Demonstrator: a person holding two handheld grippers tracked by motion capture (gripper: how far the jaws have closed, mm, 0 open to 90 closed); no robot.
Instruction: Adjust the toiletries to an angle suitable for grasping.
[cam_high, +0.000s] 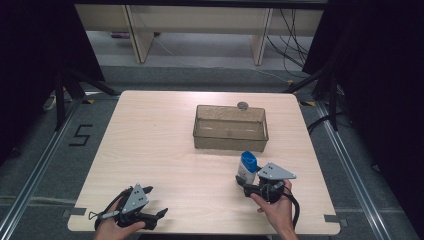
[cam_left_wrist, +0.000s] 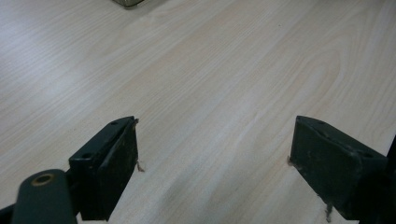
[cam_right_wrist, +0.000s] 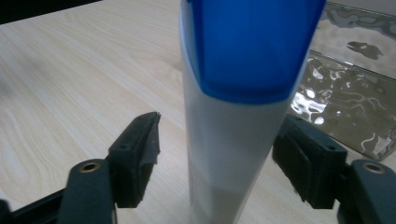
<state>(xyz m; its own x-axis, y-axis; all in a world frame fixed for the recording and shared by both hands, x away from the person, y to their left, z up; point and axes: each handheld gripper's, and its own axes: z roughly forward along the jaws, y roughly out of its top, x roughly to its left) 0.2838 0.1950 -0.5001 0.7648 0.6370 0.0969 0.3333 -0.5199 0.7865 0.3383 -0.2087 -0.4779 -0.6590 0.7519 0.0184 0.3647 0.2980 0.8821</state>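
Bottle: one white bottle (cam_high: 247, 169) with blue cap, upright, long axis vertical, on the bench (cam_high: 160, 150) near its right front.
Right gripper (cam_high: 242, 181): jaws around the bottle, a gap at one pad.
Container: one clear tub (cam_high: 230, 128) just behind the bottle.
Left gripper (cam_high: 157, 216): wide, empty, at the front left.

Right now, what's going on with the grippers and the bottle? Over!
Left hand-held gripper open, idle. Right hand-held gripper around bottle, gap left of it. Bin just beyond.
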